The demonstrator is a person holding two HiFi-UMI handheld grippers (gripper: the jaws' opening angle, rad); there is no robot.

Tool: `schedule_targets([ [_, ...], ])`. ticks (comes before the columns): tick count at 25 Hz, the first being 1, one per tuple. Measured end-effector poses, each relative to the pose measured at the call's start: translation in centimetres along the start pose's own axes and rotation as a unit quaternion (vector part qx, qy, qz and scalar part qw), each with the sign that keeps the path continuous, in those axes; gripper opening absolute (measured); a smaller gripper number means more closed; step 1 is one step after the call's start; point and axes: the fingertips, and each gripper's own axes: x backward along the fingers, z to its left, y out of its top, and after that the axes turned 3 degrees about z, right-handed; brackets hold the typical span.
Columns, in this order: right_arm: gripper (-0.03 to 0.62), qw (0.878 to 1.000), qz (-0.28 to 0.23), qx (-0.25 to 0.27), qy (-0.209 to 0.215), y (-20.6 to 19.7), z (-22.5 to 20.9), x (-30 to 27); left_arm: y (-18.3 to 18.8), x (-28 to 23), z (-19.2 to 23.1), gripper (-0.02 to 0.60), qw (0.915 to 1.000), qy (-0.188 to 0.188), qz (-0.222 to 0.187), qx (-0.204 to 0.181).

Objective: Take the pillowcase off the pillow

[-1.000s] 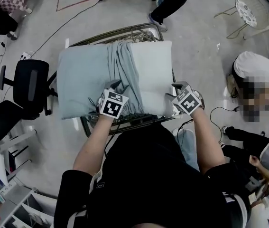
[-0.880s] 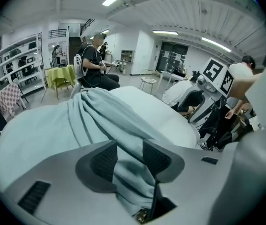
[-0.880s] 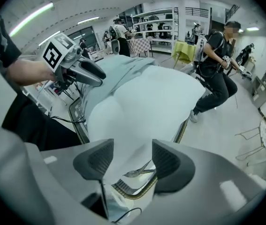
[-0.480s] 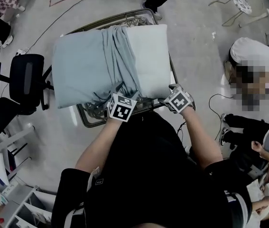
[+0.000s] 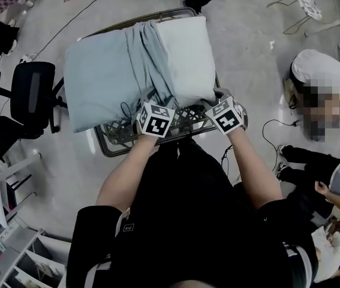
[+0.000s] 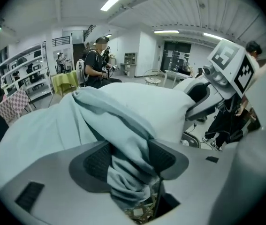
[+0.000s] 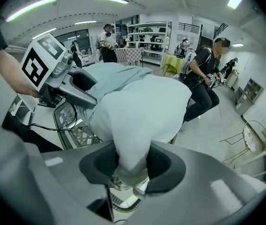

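Pillow (image 5: 187, 53): lies on the lattice counter (image 5: 117, 138); its white right half is bare.
Pillowcase (image 5: 95, 83): blue-grey, covers the left half, bunched in folds across the middle.
Left gripper (image 6: 129, 161): fingers have just been opening and stand wide, with a bunched fold of the cover between them.
Right gripper (image 7: 132, 162): fingers have just been closing and pinch the bare near corner.

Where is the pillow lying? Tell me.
Head view, upper middle: the pillow, half in its pillowcase, lies on the wire rack, with the black chair at its left.
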Motion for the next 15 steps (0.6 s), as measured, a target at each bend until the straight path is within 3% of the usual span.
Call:
schedule_targets([
  [4,0.159,1.0,-0.011,-0.001,-0.018,2.5,-4.2,0.2,1.7,-0.2,1.8,0.116,0.9991,0.019,0.007,-0.036],
  [7,0.16,1.0,-0.015,0.008,-0.024,3.9,-6.7,0.4,0.9,0.7,4.2,0.043,0.9977,0.051,0.011,-0.043],
  [11,0.157,1.0,-0.017,0.015,-0.012,4.5,-8.4,-0.1,-2.5,2.7,9.0,0.023,0.9945,0.095,0.025,-0.035],
  [15,0.153,1.0,-0.015,0.012,-0.002,3.7,-8.8,-0.9,-3.4,3.6,10.4,0.026,0.9961,0.085,0.02,0.013],
])
